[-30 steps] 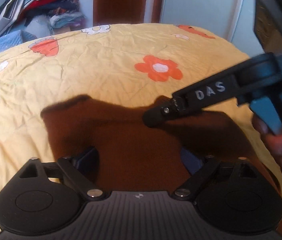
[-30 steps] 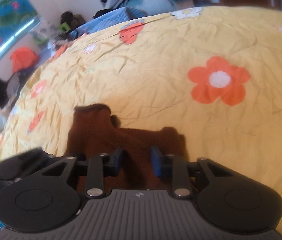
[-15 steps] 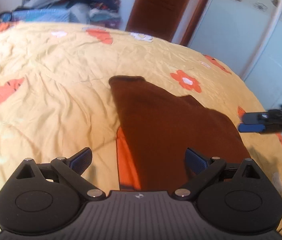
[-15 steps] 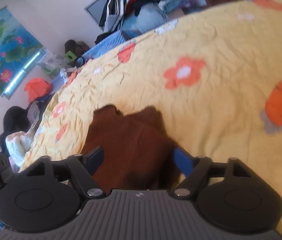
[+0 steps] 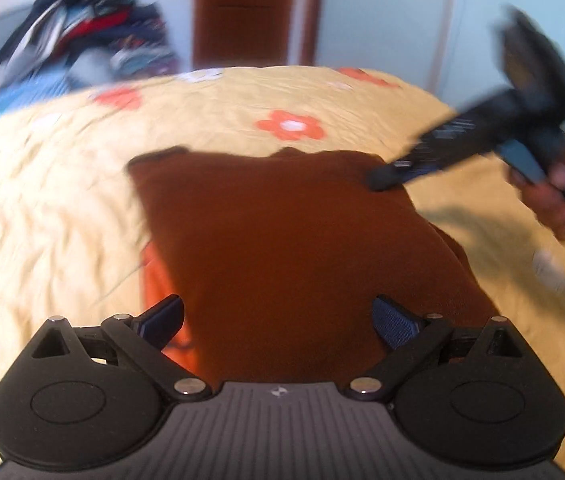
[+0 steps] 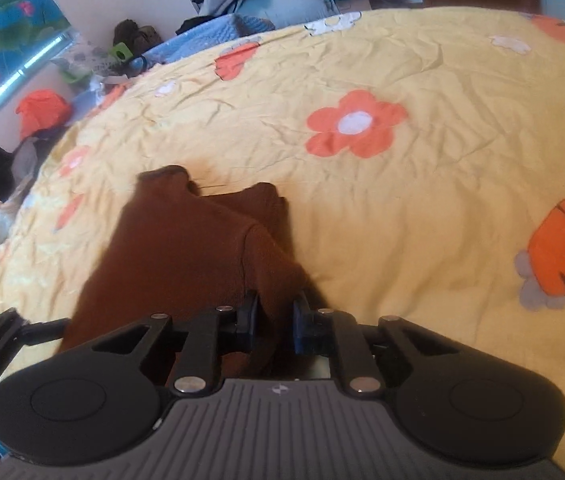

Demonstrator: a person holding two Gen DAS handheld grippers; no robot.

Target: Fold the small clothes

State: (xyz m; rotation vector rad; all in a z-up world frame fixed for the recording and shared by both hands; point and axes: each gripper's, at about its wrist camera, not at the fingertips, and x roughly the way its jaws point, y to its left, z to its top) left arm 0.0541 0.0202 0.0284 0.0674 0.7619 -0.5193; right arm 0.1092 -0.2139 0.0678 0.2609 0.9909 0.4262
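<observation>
- The left gripper point(image 5: 278, 316) hangs over the near edge of the brown garment point(image 5: 282, 248), fingers spread wide, grasping nothing.
- The garment lies in the middle of the yellow bed cover point(image 6: 402, 200), already partly folded, but lumpy.
- The right gripper point(image 6: 273, 316) has just pinched its right edge. More folding and smoothing look left.

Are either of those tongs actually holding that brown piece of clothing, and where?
Yes. The right tongs, which have just been closing, pinch a raised fold at the brown garment's near right edge. The left tongs are open, holding nothing.
</observation>
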